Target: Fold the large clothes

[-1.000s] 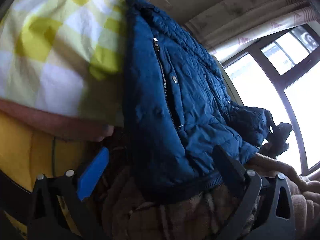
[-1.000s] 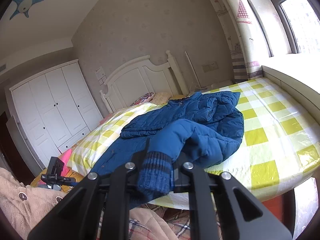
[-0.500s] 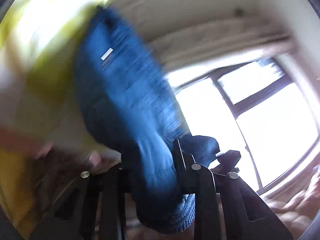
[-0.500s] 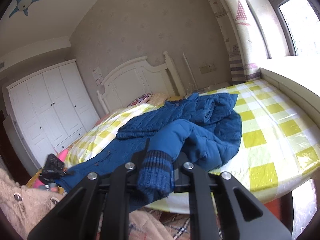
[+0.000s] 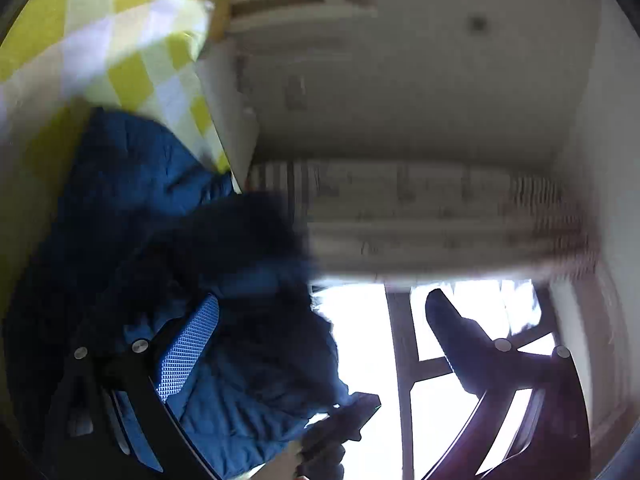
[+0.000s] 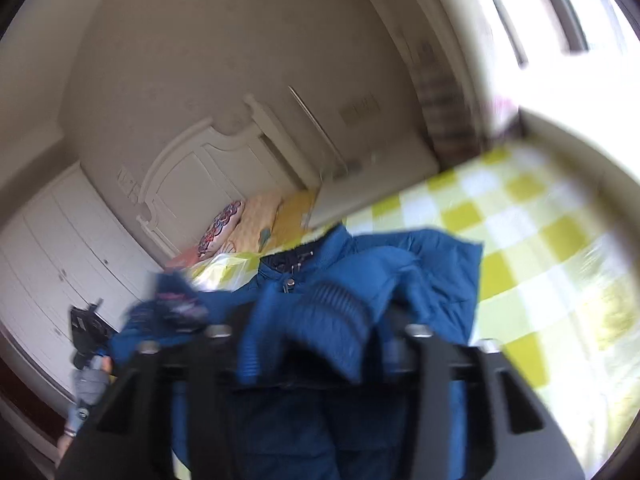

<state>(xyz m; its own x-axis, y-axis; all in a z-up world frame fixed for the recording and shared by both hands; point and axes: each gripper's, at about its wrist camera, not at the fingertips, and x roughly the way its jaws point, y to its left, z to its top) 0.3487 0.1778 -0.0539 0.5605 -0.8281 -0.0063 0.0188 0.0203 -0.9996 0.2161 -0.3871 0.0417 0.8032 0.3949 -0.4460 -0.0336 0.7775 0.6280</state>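
A blue quilted jacket point(image 6: 400, 276) lies on the yellow-and-white checked bed cover point(image 6: 540, 232). My right gripper point(image 6: 316, 332) is shut on the jacket's ribbed cuff point(image 6: 336, 316), and blue cloth hangs over its fingers. My left gripper point(image 5: 320, 328) is open, fingers wide apart, with nothing between them; the jacket point(image 5: 160, 220) bunches behind its left blue pad point(image 5: 188, 344). The left gripper also shows at the far left of the right wrist view point(image 6: 86, 332). Both views are blurred by motion.
A white headboard point(image 6: 208, 160) and pillows point(image 6: 224, 232) stand at the bed's far end. White wardrobe doors point(image 6: 60, 260) are at the left. A bright window point(image 5: 400, 360) with curtains point(image 5: 440, 216) lies along the bed's right side.
My left gripper let go of the jacket and opened wide, swinging up toward the window. My right gripper moved forward over the bed with the cuff, bunching the jacket.
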